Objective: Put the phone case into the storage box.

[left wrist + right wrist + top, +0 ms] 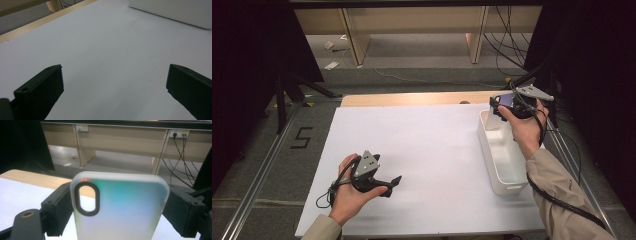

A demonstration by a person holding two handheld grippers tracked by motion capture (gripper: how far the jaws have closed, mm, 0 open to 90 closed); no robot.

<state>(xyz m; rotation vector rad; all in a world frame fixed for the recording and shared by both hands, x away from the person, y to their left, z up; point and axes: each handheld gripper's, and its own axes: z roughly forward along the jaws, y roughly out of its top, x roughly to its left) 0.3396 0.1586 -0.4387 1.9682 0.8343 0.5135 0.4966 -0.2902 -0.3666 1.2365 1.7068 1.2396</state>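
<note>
A: What has the right tool [117,212] got?
B: Its jaws clamp a translucent phone case [120,207] by the edges, upright, above the far end of the white bin [502,165].
A: And the left tool [394,182]?
B: Jaws wide apart, empty, low over the counter [422,150].
A: Progress?
B: Case lifted; it looks not yet set down.

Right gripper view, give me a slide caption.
Right gripper clamps a translucent phone case by its sides, upright above the white table.

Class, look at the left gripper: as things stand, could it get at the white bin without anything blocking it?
Probably yes: the left gripper is open, and bare white table lies between it and the white bin.
</note>
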